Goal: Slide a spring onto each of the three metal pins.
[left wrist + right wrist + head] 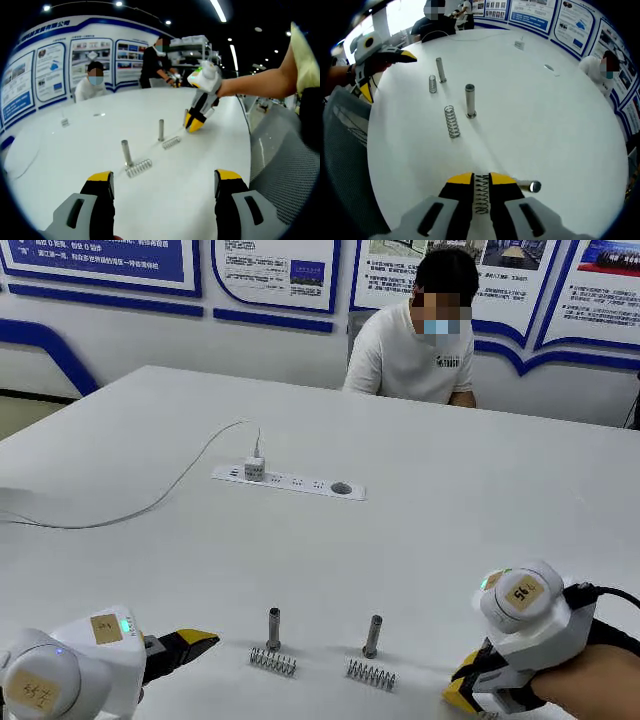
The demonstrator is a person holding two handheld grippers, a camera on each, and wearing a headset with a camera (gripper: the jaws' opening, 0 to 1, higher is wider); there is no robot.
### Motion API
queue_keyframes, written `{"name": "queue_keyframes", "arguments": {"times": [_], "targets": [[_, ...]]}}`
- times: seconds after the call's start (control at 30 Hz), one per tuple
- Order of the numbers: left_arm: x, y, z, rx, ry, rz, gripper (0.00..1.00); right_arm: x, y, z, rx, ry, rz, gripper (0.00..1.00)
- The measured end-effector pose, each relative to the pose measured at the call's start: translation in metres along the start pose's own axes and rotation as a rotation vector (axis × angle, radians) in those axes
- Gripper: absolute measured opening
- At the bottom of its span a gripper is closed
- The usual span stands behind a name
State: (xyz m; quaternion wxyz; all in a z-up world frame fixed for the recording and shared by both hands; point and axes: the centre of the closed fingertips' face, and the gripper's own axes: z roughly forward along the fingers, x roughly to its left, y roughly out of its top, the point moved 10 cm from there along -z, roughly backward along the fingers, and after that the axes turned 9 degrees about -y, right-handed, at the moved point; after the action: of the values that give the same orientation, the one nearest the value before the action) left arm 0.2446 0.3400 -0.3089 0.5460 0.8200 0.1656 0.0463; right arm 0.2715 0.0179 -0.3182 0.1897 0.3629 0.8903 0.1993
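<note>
Spring (481, 192): thin silvery wire coil

R gripper (481, 180) pinches spring (481, 200); pin (530, 186) just beside, maybe lying flat.

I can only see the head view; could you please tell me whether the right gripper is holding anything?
Observer: Yes, the right gripper is shut on a spring, gripped between its jaws.
Operator: Thank you. What is nearest to it?
Observer: A third pin, bare, just beside those jaw tips.
Operator: And the other side?
Observer: The left gripper is open, with nothing between its jaws.
</note>
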Motion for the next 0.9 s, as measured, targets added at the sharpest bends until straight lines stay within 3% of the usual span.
{"name": "queue_keyframes", "arguments": {"times": [0.4, 0.9], "targets": [[0.000, 0.001, 0.000, -0.001, 0.001, -0.001, 0.84, -0.001, -0.002, 0.001, 0.015, 0.013, -0.005, 0.12], [-0.001, 0.003, 0.001, -0.001, -0.007, 0.010, 0.84, -0.001, 0.000, -0.019, -0.060, -0.022, 0.028, 0.12]]}}
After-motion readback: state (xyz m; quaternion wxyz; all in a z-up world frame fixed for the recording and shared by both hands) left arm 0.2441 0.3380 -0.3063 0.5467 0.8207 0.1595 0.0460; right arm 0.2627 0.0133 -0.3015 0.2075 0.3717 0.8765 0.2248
